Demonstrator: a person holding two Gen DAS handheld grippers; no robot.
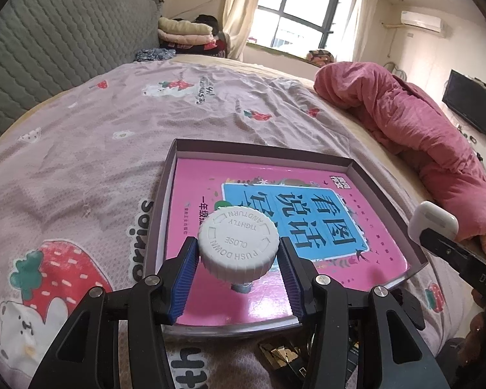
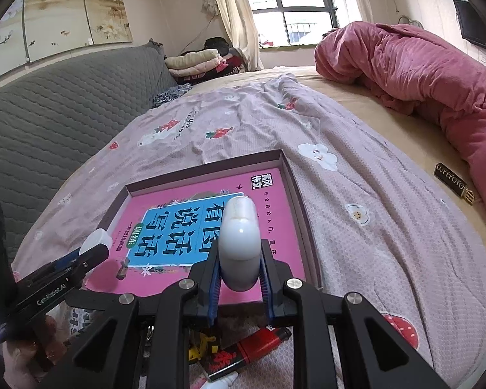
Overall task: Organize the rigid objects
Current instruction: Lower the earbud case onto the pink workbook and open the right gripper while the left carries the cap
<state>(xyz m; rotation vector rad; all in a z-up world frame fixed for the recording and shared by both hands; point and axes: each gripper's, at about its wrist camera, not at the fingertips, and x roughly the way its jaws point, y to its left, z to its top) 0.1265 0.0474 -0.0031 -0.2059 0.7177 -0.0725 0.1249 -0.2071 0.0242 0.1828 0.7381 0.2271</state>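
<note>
Both tongs are clenched on objects above a shallow box on a bed. Left gripper (image 1: 238, 261) reaches forward and slightly down over the near edge of the tray (image 1: 353, 162), its blue-padded fingers (image 1: 184, 278) squeezing the ribbed rim of a white bottle cap (image 1: 238, 243) from either side; raised lettering on the cap faces the camera, and a narrow part of the bottle shows beneath it, just above the pink book (image 1: 204, 194) that lies flat inside the tray. Right gripper (image 2: 239, 275) comes in from the other side at a similar angle, its pads pressed against the sides of a small white rounded case (image 2: 239, 243) that stands up between them, over the near right part of the same book (image 2: 165, 201). From the left camera, the right tong appears at the far right edge, with the white case poking past its black finger; from the right camera, the left tong appears low on the left with the cap at its tip. Beneath and just nearer than the right tong, a red lighter (image 2: 262, 343) and other small items lie on the printed sheet (image 2: 388, 243). Well beyond, to the right, sits a rolled pink blanket (image 2: 437, 74), with a dark lettered bar (image 2: 453, 183) lying near it. A grey quilted headboard (image 1: 58, 42) rises to the left.
</note>
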